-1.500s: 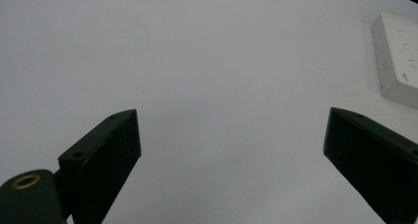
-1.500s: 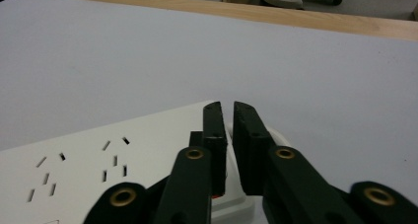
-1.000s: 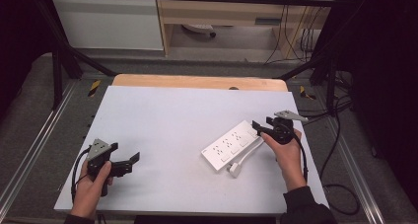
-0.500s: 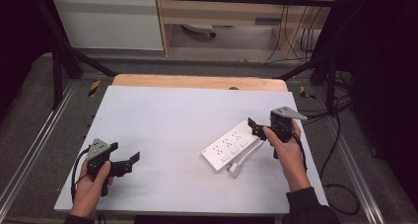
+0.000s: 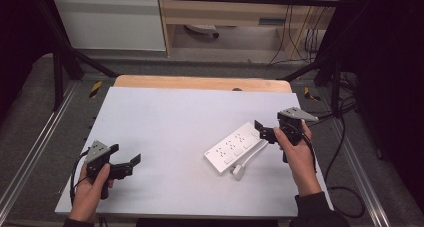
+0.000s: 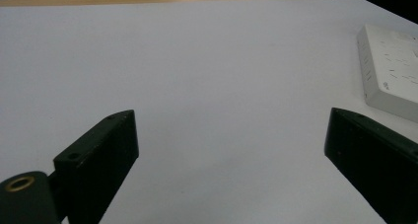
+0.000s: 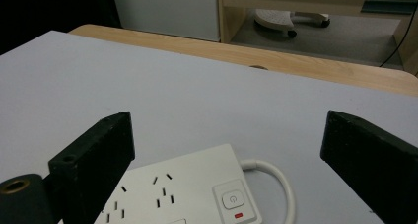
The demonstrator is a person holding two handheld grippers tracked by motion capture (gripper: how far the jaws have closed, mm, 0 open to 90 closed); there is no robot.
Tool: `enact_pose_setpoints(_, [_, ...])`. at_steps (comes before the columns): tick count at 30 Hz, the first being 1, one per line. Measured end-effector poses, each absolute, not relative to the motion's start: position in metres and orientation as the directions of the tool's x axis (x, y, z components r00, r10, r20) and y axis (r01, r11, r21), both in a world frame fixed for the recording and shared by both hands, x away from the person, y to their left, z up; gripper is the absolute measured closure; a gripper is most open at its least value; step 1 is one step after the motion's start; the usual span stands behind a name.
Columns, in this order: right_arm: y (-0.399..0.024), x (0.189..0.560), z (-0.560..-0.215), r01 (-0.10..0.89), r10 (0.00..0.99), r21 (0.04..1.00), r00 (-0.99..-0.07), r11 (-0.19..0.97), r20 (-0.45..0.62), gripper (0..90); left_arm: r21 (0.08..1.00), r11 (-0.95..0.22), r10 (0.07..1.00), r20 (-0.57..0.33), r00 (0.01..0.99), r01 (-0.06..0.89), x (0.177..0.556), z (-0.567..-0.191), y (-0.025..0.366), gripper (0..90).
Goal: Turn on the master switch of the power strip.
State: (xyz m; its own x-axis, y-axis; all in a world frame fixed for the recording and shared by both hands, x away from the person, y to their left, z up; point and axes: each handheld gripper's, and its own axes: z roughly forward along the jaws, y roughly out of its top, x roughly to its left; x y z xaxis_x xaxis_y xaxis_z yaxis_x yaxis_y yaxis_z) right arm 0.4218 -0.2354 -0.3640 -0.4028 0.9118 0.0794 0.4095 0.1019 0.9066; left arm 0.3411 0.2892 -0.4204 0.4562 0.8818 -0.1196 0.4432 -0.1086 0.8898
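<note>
A white power strip (image 5: 234, 147) lies at an angle on the table, right of centre. Its white cable curls from the far right end back to a plug (image 5: 239, 171) in front of it. My right gripper (image 5: 261, 129) is open and hovers just above the strip's right end, jaws pointing left. In the right gripper view, the strip (image 7: 180, 192) with its switch (image 7: 231, 201) and cable (image 7: 278, 179) lies below the open right gripper (image 7: 227, 119). My left gripper (image 5: 125, 154) is open near the front left, holding nothing. Off to the right of the open left gripper (image 6: 231, 118) is the strip (image 6: 389, 71).
The pale grey tabletop (image 5: 175, 117) has a wooden strip (image 5: 200, 82) along its far edge. Metal frame rails run along both sides on the floor. Black cables (image 5: 345, 137) trail off the right side. Shelving and a white cabinet stand beyond the table.
My right gripper has shifted slightly toward the far side at the strip's right end. The left gripper has hardly moved, and the strip stays put.
</note>
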Motion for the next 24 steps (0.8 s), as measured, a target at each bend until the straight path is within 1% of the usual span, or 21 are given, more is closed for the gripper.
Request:
enact_pose_setpoints(3, [-0.238, 0.415, -0.36, 0.407, 0.909, 0.906, -0.41, 0.112, 0.072, 7.2, 0.891, -0.104, 0.882, -0.123, 0.455, 0.441, 0.341, -0.42, 0.289, 6.1])
enact_pose_setpoints(13, [-0.246, 0.395, -0.349, 0.356, 0.902, 0.926, -0.429, 0.127, 0.041, 6.4, 0.894, -0.094, 0.883, -0.128, 0.452, 0.437, 0.34, -0.419, 0.293, 6.1])
enact_pose_setpoints(24, [-0.257, 0.377, -0.351, 0.325, 0.903, 0.937, -0.428, 0.126, 0.027, 5.3, 0.897, -0.089, 0.883, -0.13, 0.451, 0.433, 0.337, -0.417, 0.294, 6.1])
